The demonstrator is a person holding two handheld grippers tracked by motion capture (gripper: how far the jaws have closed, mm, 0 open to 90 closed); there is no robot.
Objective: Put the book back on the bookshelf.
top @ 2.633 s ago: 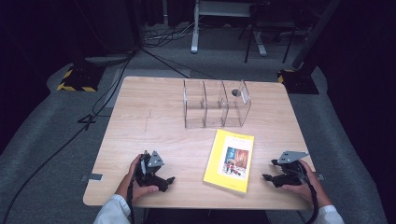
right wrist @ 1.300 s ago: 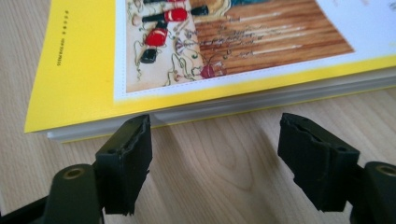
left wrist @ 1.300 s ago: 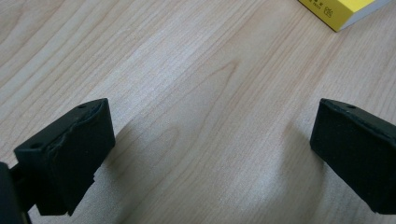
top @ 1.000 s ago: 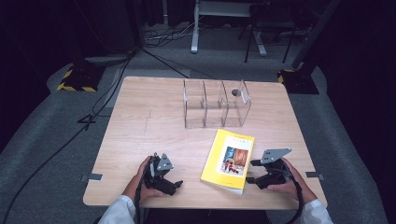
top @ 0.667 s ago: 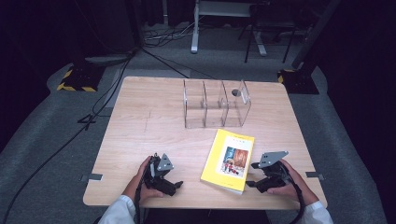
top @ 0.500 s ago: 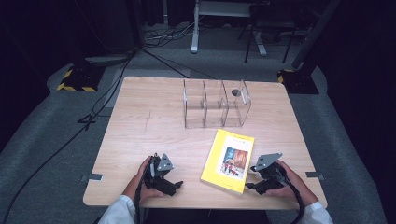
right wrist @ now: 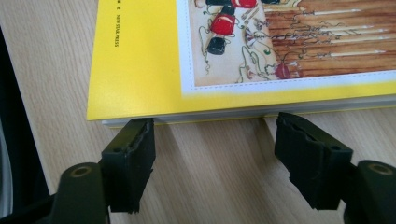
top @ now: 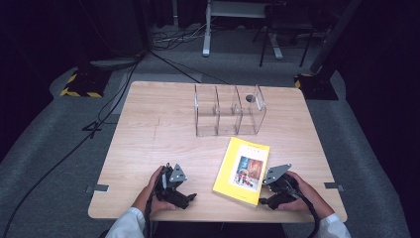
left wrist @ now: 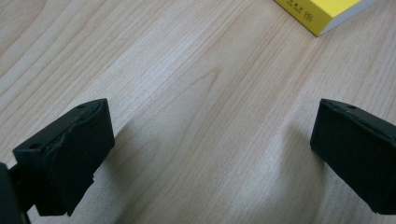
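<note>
Book (top: 242,170) lies flat on the table (top: 158,129), at 6 o'clock from the clear organiser (top: 229,110). Your right gripper (right wrist: 212,140) sits at its page edge, jaws wide, their tips at that edge, nothing clamped. Left gripper (left wrist: 210,154) gapes over bare wood at 9 o'clock of the book.

Likely light, fairly stiff, with a glossy, slick cover. Pinch deep across the thickness near the spine; a shallow bite may let pages fan.

The book (top: 242,170) has a yellow cover with a red, brown and white picture; the table (top: 148,129) is pale wood grain; the organizer (top: 229,110) is clear.
</note>
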